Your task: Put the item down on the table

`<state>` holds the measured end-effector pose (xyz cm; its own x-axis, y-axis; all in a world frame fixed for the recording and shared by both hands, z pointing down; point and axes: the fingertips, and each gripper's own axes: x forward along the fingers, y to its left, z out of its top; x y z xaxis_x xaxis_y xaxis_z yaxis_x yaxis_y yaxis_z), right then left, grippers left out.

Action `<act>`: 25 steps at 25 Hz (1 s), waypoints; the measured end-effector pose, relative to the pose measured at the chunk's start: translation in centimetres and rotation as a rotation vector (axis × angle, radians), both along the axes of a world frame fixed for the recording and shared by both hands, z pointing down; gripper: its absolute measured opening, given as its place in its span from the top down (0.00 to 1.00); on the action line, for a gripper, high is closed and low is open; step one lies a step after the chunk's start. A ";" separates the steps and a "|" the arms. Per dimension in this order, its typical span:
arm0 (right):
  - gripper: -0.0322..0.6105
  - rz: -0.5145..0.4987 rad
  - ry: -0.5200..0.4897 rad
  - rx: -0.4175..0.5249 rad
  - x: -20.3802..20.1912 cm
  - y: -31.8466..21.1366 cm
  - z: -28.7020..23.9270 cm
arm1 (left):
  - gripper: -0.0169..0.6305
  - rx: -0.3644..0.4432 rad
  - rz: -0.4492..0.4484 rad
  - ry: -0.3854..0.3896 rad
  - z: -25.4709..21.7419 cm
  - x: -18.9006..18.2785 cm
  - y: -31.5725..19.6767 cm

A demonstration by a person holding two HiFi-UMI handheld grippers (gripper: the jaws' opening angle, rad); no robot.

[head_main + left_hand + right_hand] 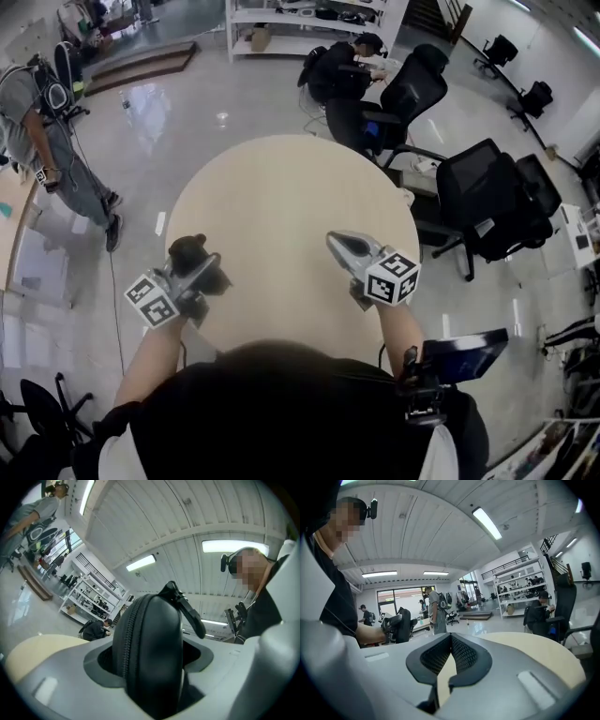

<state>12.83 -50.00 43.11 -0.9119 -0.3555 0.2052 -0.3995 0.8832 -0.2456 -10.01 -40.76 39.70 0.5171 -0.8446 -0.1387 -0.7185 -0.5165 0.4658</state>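
Note:
A black zippered case [187,251] sits between the jaws of my left gripper [195,265], which is shut on it and holds it above the left edge of the round beige table [281,216]. In the left gripper view the case [154,658] stands on edge, fills the gap between the jaws, and its zipper pull [187,611] sticks up. My right gripper [337,244] hovers over the right side of the table with nothing in it. In the right gripper view its tips [450,638] touch, with the tabletop [534,653] behind them.
Black office chairs [487,202] stand close to the table's right side. A seated person [342,66] and another chair [408,89] are behind the table. A person [47,141] stands on the floor at the far left. White shelving [309,23] lines the back.

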 end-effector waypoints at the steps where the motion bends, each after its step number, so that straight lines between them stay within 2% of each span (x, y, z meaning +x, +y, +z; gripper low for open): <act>1: 0.93 0.010 -0.006 -0.004 -0.4 -0.9 0.4 | 0.48 -0.003 0.009 -0.008 -0.1 -0.2 -0.8; 5: 0.93 0.099 -0.026 -0.061 -0.7 -4.7 2.7 | 0.48 -0.015 0.082 -0.027 0.9 -1.0 -5.9; 8: 0.93 0.146 -0.014 -0.096 -1.3 -7.0 4.3 | 0.48 -0.013 0.113 -0.076 2.0 -2.4 -10.0; 14: 0.93 0.191 0.034 -0.127 -1.1 -9.4 6.3 | 0.48 -0.010 0.096 -0.173 2.8 -4.6 -16.8; 19: 0.93 0.176 0.064 -0.121 0.0 -12.7 6.9 | 0.48 -0.015 0.064 -0.272 2.6 -5.2 -21.7; 25: 0.93 0.190 0.028 -0.125 3.2 -19.8 8.2 | 0.48 -0.045 0.059 -0.361 4.0 -2.9 -30.9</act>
<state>16.07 -69.82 51.35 -0.8245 -0.4900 0.2828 -0.5636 0.7550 -0.3351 -12.95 -71.61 43.70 0.5736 -0.8132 0.0983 -0.8105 -0.5462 0.2113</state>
